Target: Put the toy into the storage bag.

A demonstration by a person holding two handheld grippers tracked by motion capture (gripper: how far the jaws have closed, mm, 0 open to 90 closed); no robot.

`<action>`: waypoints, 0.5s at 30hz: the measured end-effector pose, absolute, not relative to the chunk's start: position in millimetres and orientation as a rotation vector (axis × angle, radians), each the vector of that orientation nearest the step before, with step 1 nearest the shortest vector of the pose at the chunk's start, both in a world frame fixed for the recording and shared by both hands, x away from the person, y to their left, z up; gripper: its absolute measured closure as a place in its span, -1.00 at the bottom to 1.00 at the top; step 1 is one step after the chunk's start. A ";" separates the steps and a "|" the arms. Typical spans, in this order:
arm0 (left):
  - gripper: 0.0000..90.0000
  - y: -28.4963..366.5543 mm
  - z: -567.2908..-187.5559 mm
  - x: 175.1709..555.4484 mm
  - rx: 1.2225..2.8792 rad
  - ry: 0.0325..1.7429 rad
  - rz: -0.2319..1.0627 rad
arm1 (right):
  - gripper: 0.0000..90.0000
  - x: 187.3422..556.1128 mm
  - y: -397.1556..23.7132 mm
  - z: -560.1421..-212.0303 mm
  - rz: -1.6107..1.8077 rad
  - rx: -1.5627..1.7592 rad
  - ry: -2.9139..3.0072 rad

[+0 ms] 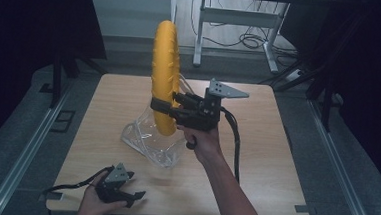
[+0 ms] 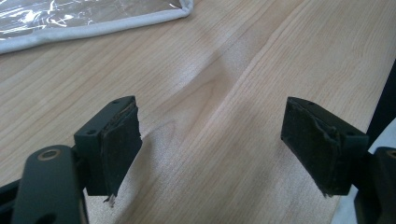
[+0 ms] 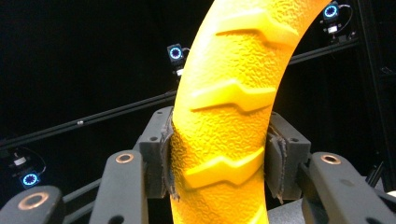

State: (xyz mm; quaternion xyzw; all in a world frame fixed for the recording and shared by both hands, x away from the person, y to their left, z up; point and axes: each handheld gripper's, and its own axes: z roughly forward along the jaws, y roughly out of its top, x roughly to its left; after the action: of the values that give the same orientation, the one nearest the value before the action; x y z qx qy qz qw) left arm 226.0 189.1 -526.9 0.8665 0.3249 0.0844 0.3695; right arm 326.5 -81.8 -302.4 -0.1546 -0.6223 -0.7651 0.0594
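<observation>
The lower arc of the yellow ring (image 1: pixel 166 76) is hidden behind the right gripper (image 1: pixel 164 107) and the crumpled clear plastic bag (image 1: pixel 149 140) beneath it, so whether the ring's bottom sits inside the bag or just in front of it cannot be told. In the right gripper view the ring (image 3: pixel 233 116) is cut off at the top and bottom edges; its textured face with raised chevron ridges runs between the pads.

The ring stands on edge above the table (image 1: pixel 255 156), its long axis vertical, its thin rim turned toward the high camera.

The right gripper is clenched on the ring's lower part, one pad pressing on each side. The left gripper (image 1: pixel 129 191) rests low near the table's front edge, well apart from the ring, its fingers (image 2: pixel 114 149) spread wide with bare wood between them; a white-hemmed corner of the bag (image 2: pixel 93 18) lies beyond the fingertips.
</observation>
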 end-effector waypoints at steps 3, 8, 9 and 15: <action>-0.56 189.1 -526.8 226.0 2.223 0.834 0.217 | 0.13 328.9 -78.3 -308.1 -2.308 -0.484 -1.884; -0.56 189.1 -527.0 225.7 2.226 0.834 0.218 | 0.13 331.0 -74.4 -314.5 -2.284 -0.496 -1.882; -0.56 189.1 -527.1 225.7 2.226 0.833 0.217 | 0.13 331.2 -74.1 -315.1 -2.283 -0.496 -1.884; -0.56 188.8 -527.5 225.8 2.230 0.830 0.219 | 0.13 332.8 -73.1 -322.3 -2.270 -0.506 -1.889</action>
State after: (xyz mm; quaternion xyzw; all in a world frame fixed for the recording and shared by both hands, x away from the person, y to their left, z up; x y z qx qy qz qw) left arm 225.8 188.8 -527.5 0.8679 0.3233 0.0853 0.3673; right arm 332.8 -73.1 -322.3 -0.1684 -0.6287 -0.7557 0.0726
